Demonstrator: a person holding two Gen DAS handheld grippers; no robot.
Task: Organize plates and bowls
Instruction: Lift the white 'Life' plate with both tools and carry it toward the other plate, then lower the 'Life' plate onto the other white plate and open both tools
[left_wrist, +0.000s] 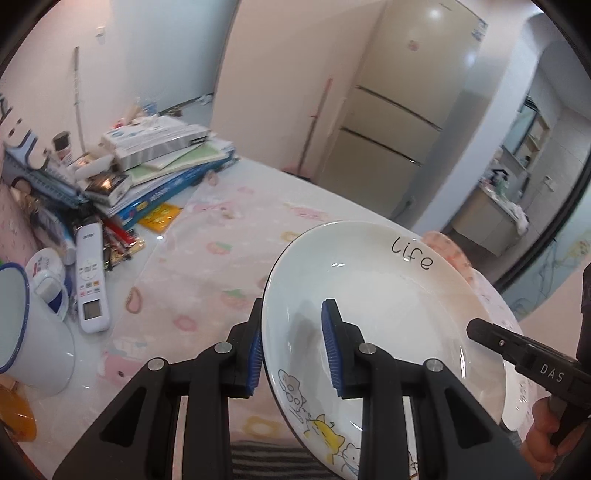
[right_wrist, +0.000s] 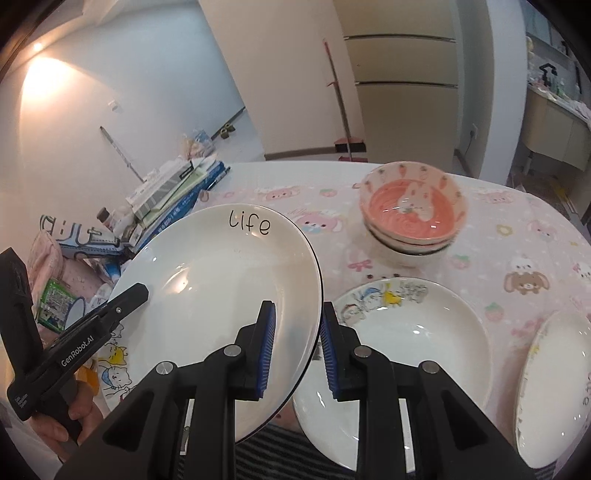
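A white plate marked "life" (left_wrist: 384, 295) with cat drawings is held above the table by both grippers. My left gripper (left_wrist: 295, 343) straddles its left rim, one blue pad on each side. My right gripper (right_wrist: 297, 343) straddles its right rim (right_wrist: 221, 291) the same way. A second white cat plate (right_wrist: 410, 339) lies on the table under and right of it. A third plate (right_wrist: 554, 380) lies at the right edge. A stack of pink rabbit bowls (right_wrist: 412, 218) stands behind them.
A pink cartoon tablecloth (right_wrist: 517, 240) covers the table. A pile of books and boxes (left_wrist: 155, 162), a white remote (left_wrist: 90, 280) and an enamel mug (left_wrist: 26, 328) crowd the left side. A fridge (left_wrist: 402, 118) and a broom (right_wrist: 341, 107) stand beyond.
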